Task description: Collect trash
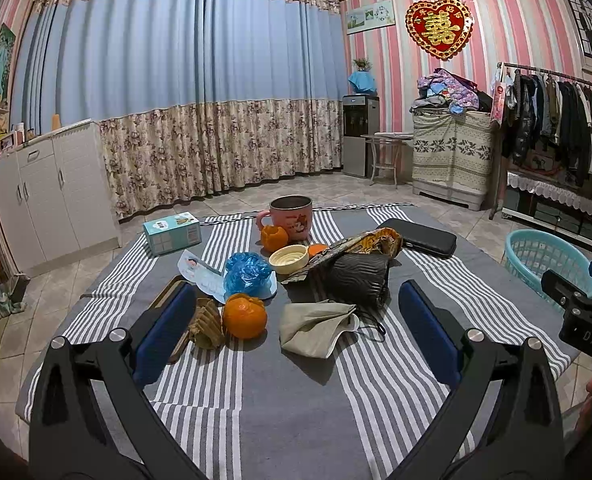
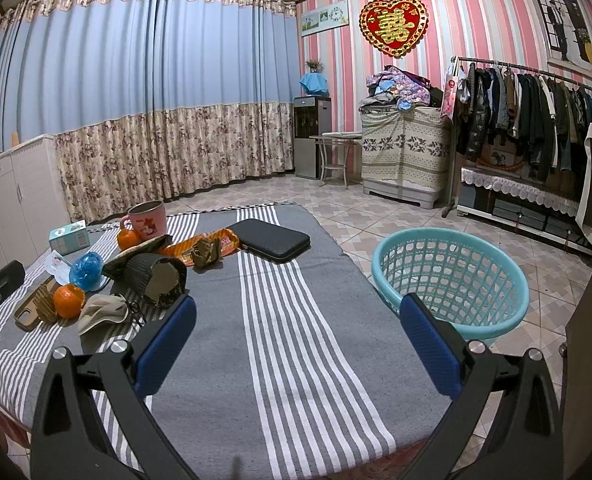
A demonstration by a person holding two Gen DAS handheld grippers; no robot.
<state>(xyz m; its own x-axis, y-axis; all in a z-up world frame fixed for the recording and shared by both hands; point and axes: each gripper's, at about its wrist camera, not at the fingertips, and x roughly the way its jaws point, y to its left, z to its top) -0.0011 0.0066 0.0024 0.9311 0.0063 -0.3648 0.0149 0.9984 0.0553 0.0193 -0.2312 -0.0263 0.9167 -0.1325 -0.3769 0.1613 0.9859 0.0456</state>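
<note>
Litter lies on the striped table cloth [image 1: 279, 408]: a grey face mask [image 1: 316, 330], a black corrugated cup [image 1: 358, 280], a crumpled blue plastic bag [image 1: 247, 272], a brown paper liner [image 1: 207, 324], an orange snack wrapper [image 2: 211, 246] and orange peel [image 1: 273, 237]. A whole orange [image 1: 244, 317] sits among them. My left gripper [image 1: 296, 328] is open and empty, its fingers either side of the orange and mask. My right gripper [image 2: 296, 340] is open and empty over bare cloth. A teal basket [image 2: 452, 280] stands on the floor right of the table.
A pink mug [image 1: 291, 216], a cream bowl [image 1: 288, 258], a teal tissue box [image 1: 171, 233], a black case [image 1: 420, 237] and a brown phone case [image 2: 29, 312] also sit on the table. White cabinets stand left, a clothes rack right.
</note>
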